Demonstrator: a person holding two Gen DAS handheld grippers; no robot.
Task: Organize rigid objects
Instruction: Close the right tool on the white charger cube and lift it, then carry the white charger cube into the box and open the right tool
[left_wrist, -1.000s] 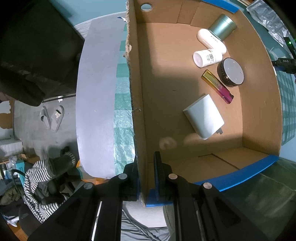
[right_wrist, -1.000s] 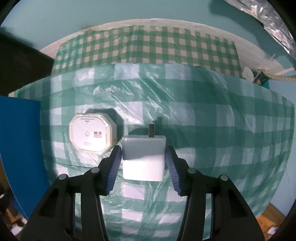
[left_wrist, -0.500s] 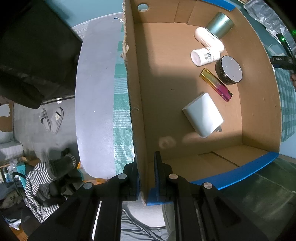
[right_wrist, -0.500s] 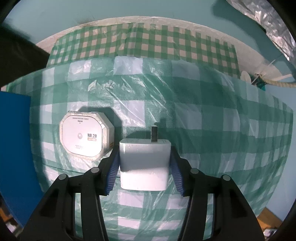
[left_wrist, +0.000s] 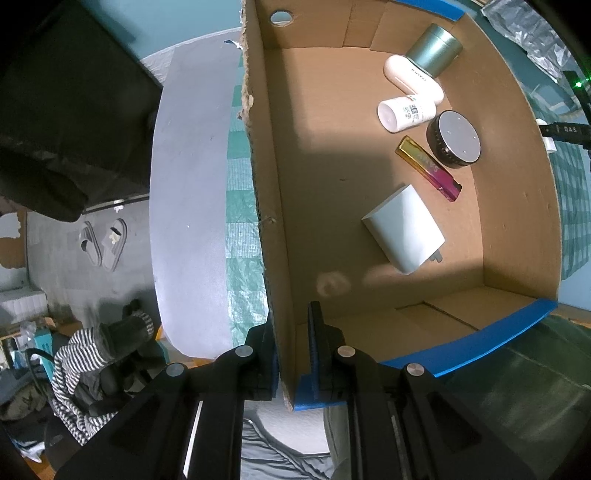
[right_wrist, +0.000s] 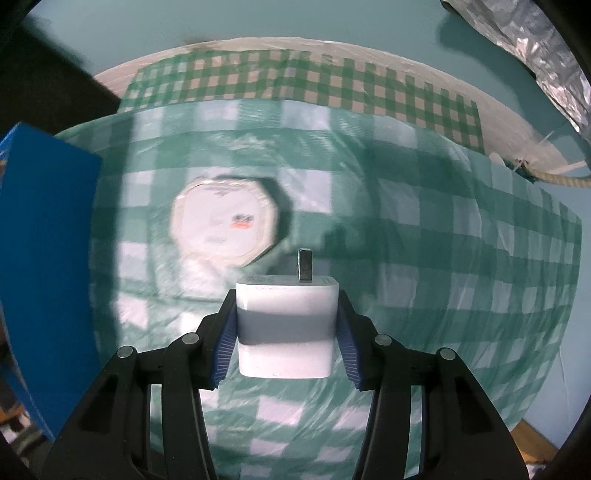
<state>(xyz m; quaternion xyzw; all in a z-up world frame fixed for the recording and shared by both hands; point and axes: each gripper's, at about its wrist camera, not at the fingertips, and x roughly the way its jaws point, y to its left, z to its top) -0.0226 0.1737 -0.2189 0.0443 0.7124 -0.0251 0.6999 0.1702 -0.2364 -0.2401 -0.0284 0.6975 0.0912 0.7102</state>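
Note:
My left gripper is shut on the near corner wall of a cardboard box with blue edges. Inside lie a white charger block, a gold-and-pink bar, a black round speaker, two white bottles and a grey-green tin. In the right wrist view my right gripper is shut on a white plug adapter, held off the checked cloth with its metal prong pointing away. A white octagonal box lies on the cloth behind it to the left.
A green-and-white checked plastic cloth covers the round table. The box's blue side stands at the left of the right wrist view. Crinkled foil lies at the upper right. Slippers and striped clothing are on the floor.
My right gripper has lifted the plug adapter off the cloth and shifted, so the octagonal box now sits farther up and the blue box side looms larger. The left gripper kept still.

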